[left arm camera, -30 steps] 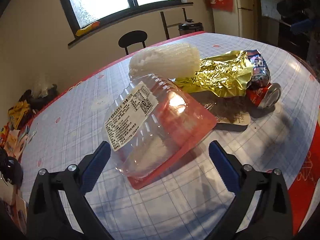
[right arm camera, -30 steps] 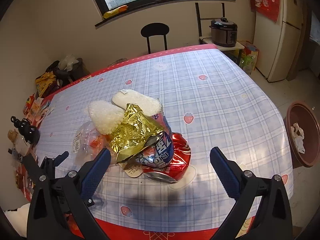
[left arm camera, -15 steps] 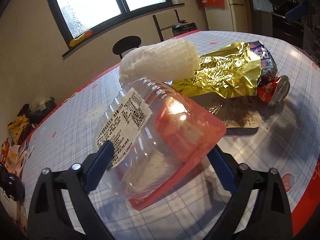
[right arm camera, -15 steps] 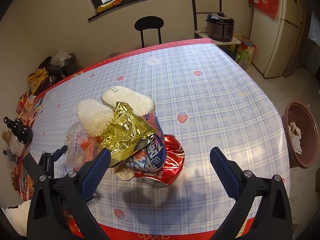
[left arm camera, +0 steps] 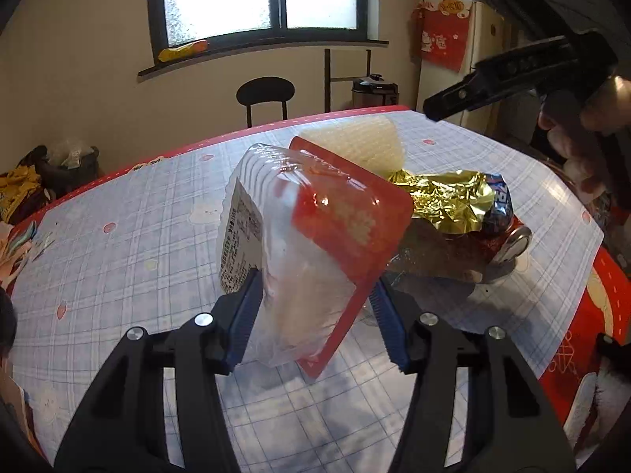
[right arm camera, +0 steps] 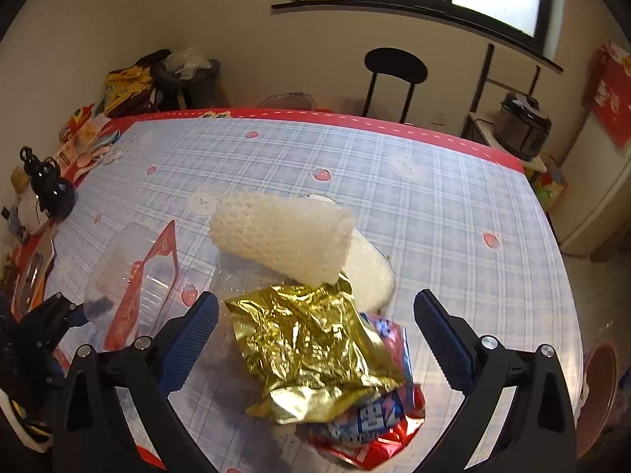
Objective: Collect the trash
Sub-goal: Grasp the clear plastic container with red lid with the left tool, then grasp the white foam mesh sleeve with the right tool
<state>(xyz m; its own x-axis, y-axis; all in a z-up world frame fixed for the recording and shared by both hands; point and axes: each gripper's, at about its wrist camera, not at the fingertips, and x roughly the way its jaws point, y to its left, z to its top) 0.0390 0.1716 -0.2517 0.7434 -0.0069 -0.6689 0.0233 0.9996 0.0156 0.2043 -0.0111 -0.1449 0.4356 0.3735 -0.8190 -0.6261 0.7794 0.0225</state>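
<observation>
Two grippers, one loaded. My left gripper [left arm camera: 315, 315] is pinching the clear plastic clamshell box [left arm camera: 307, 236] between its blue pads, label side against the left pad, red base against the right; box is tilted up and looks lifted off the table [left arm camera: 138, 244], though I can't be sure its lower edge is clear. My right gripper [right arm camera: 315, 339] has its jaws spread wide, holding nothing, hovering over the gold foil wrapper [right arm camera: 311, 351]. Foil lies on top of a crushed red-and-blue can [right arm camera: 370, 425]; white foam netting [right arm camera: 284, 236] sits just behind, touching the foil. Brown bin [right arm camera: 599, 390] stands on the floor off the table's right side, some trash already in it, I think.

Progress, my read: early. One item grasped, none of this pile dropped yet. Left: carry box to bin, then foil, can, foam netting.
</observation>
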